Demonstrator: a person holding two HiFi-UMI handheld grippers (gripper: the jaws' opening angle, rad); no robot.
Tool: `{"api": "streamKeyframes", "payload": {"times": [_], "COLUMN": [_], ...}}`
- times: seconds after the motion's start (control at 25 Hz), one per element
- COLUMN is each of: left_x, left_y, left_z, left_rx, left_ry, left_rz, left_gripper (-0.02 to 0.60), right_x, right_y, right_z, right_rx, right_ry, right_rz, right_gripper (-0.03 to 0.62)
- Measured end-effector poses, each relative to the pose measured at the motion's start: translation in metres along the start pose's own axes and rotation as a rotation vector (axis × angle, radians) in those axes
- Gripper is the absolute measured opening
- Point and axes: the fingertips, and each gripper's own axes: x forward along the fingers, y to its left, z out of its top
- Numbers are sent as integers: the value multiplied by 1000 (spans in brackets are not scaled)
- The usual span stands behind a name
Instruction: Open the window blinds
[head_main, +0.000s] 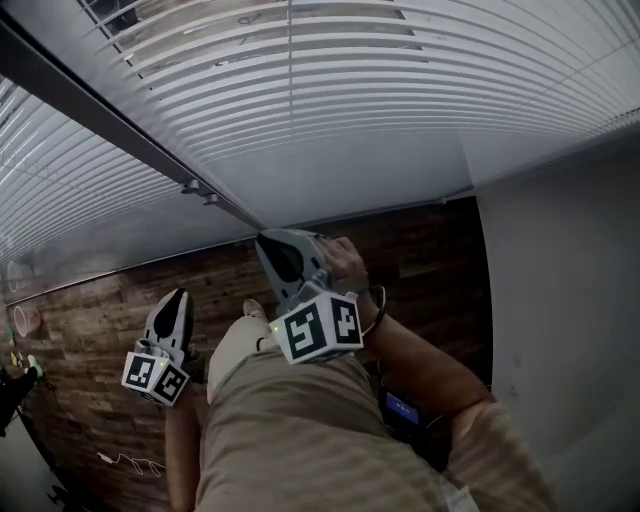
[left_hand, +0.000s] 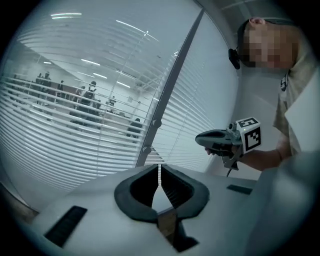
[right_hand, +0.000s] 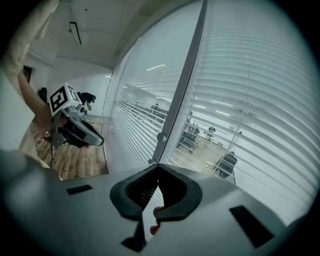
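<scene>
The window blinds (head_main: 330, 90) fill the upper part of the head view. Their white slats hang lowered over two panes, and a dark frame post (head_main: 130, 140) runs between them from the upper left down toward the middle. In both gripper views the slats are tilted enough that a lit office with people (left_hand: 87, 100) shows through the gaps. The left claw (head_main: 180, 292) sits low at the lower left of the head view, above the wooden floor (head_main: 90, 330), and points toward the glass. In its own view its jaws are drawn together with only a thin sliver of light between them, and nothing is caught there. The right claw (head_main: 262, 235) is at the middle of the frame, its marker cube (head_main: 318, 328) facing up and its tip close to the foot of the frame post. Its jaws meet tip to tip and I see nothing gripped in them. A plain grey wall (head_main: 560, 300) stands to the right of the blinds
</scene>
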Motion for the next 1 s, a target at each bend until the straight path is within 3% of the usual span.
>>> {"api": "streamKeyframes", "payload": {"times": [0.36, 0.56, 0.84, 1.0], "left_x": [-4, -11, -33, -58], "left_y": [-36, -19, 30, 37], "left_z": [9, 8, -30, -30], "left_rx": [32, 53, 110, 88], "left_ry": [6, -10, -28, -50], "left_rz": [-60, -89, -95, -105], "left_gripper": [12, 12, 12, 12], "right_x": [-12, -8, 4, -2], "right_y": [3, 13, 72, 88], "right_z": [13, 21, -6, 4], "right_rx": [34, 84, 177, 176], "right_ry": [16, 17, 12, -10], "right_rz": [34, 47, 32, -6], "right_gripper": [9, 9, 9, 9]}}
